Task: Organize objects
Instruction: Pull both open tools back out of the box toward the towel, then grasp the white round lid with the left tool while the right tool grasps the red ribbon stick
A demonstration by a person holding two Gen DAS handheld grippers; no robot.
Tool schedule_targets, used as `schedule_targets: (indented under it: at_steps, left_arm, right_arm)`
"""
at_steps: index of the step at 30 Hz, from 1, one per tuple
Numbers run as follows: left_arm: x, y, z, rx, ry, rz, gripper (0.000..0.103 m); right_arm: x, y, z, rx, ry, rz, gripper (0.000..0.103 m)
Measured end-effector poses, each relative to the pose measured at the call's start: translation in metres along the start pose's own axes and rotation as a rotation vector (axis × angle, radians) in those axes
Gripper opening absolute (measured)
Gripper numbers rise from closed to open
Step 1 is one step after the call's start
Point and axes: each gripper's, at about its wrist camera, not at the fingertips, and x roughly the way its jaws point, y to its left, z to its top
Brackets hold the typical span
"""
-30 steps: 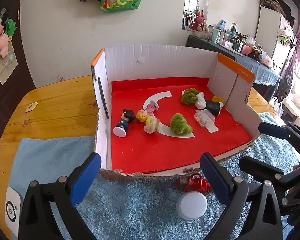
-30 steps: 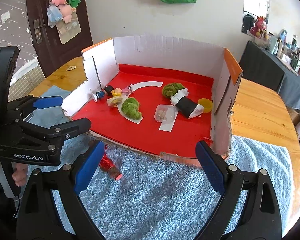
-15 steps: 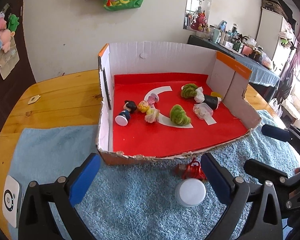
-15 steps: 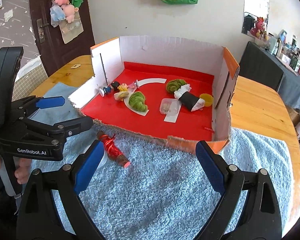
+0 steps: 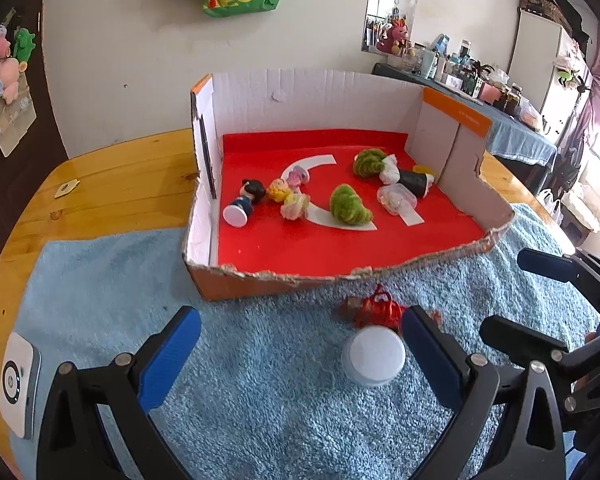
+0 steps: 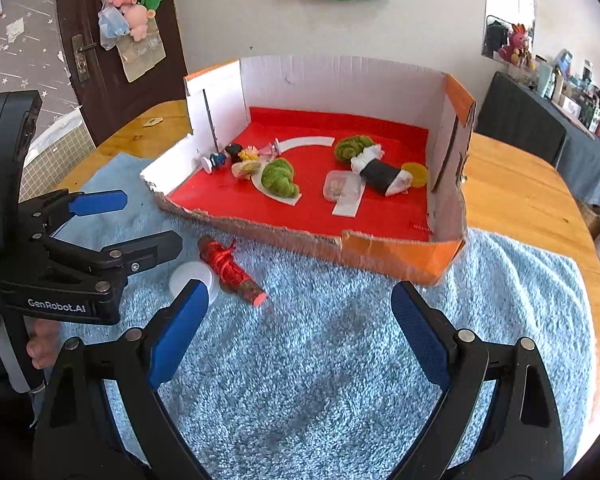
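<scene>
Pulled back from the cardboard box (image 5: 260, 286), both the left gripper (image 5: 300, 344) and right gripper (image 6: 300, 320) hang spread and empty over the blue towel (image 6: 340, 360), where the red-wrapped stick (image 6: 230, 268) and white cap (image 5: 373, 356) lie; a low, centred approach would likely suit either.

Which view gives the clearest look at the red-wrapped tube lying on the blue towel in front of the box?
The right wrist view: the red-wrapped tube lies there full length on the blue towel, its pink end visible. In the left wrist view the tube is seen nearly end-on, blurred, partly hidden by a finger pad and the white cap.
</scene>
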Motion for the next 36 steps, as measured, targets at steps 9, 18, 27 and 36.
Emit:
schedule_targets:
  at_steps: [9, 18, 27, 36]
  left_arm:
    - [0.002, -0.013, -0.013, 0.038, 0.015, -0.031, 0.102]
    - [0.020, -0.021, -0.022, 0.071, 0.048, -0.005, 0.099]
    - [0.026, -0.001, -0.019, 0.021, 0.071, 0.054, 0.099]
    - [0.020, 0.043, -0.017, -0.054, 0.062, 0.103, 0.099]
  right_arm:
    - [0.005, -0.011, -0.006, 0.030, 0.024, -0.011, 0.094]
    - [0.012, -0.019, -0.002, 0.046, 0.039, -0.021, 0.094]
    - [0.021, -0.008, 0.003, 0.010, 0.053, 0.016, 0.094]
    - [0.045, 0.028, 0.011, -0.121, 0.080, 0.068, 0.083]
